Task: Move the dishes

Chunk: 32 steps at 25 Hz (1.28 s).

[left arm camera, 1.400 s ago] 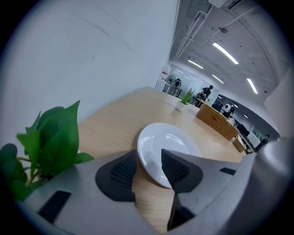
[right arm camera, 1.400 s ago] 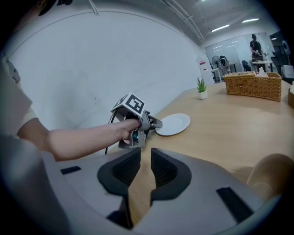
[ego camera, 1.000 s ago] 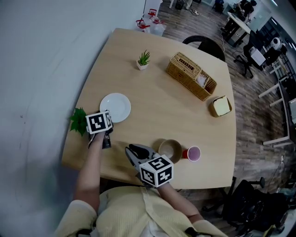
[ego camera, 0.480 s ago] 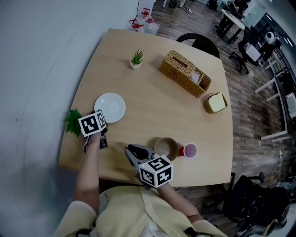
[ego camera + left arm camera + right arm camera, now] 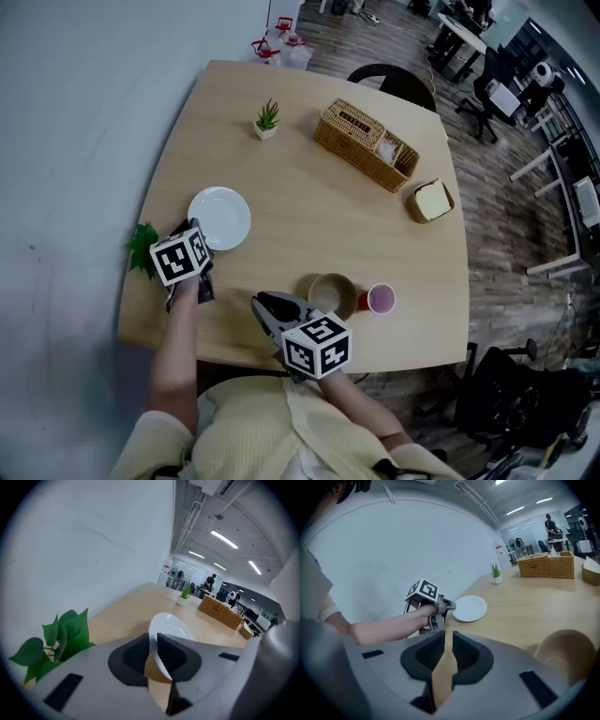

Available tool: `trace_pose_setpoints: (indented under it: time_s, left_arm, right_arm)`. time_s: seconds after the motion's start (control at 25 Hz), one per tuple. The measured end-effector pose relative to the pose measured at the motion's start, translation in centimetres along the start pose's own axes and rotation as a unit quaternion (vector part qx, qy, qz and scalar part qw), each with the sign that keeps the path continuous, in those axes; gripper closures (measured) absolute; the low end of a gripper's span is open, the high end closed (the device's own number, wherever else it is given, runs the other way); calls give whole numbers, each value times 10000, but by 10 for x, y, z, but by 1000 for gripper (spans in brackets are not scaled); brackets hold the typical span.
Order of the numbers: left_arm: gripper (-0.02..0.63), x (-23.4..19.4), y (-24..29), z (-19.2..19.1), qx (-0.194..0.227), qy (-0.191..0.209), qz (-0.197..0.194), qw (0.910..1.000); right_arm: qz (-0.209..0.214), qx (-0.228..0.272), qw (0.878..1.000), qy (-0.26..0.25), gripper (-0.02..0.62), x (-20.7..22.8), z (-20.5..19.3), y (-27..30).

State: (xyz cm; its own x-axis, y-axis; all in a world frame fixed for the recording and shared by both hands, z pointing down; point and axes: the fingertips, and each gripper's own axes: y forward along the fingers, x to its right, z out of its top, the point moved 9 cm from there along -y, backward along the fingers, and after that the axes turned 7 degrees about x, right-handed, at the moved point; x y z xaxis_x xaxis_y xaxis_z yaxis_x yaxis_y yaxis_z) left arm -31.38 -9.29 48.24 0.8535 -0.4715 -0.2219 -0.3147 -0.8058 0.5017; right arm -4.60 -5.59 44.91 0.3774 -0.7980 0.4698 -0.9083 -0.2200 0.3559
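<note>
A white plate (image 5: 219, 217) lies on the wooden table (image 5: 309, 216) at the left. My left gripper (image 5: 196, 232) is at its near rim; in the left gripper view the plate (image 5: 171, 624) has its rim pinched between the pads of the left gripper (image 5: 153, 641). The right gripper view shows the plate (image 5: 469, 608) with the left gripper (image 5: 449, 604) on its edge. My right gripper (image 5: 267, 302) hovers near the table's front edge, left of a tan bowl (image 5: 330, 293) and a pink cup (image 5: 381, 299). The right gripper (image 5: 445, 641) has its jaws close together and nothing between them.
A wicker basket (image 5: 366, 141) and a small potted plant (image 5: 267, 119) stand at the back. A yellow-filled container (image 5: 430, 201) sits at the right. Green leaves (image 5: 142, 248) overhang the left table edge beside my left gripper. A chair (image 5: 392, 80) stands behind the table.
The left gripper has edged slightly back and left at the plate's rim. The right gripper has stayed where it was. The view has shifted a little.
</note>
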Motion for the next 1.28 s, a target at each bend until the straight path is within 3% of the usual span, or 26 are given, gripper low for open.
trace_pose_setpoints:
  time_s: [0.28,0.68,0.88,1.28]
  left_arm:
    - [561,11,-19,11,403,-124,-463,9980]
    - [581,42,-50,25,904,-146,-1349,9866]
    - [581,57,-64,27,980,133,-1759,9794]
    - [581,70,-107,14,652,44,-2649,9621]
  right_arm:
    - [4,141,9998,101,534,-3,2,-12]
    - [-206,411,9989,-3,537,1,6,-41]
    - [-424,491,9975,-286,537,7,7,-59]
    - [-1010,792,9913,-284,537,22,5,-115]
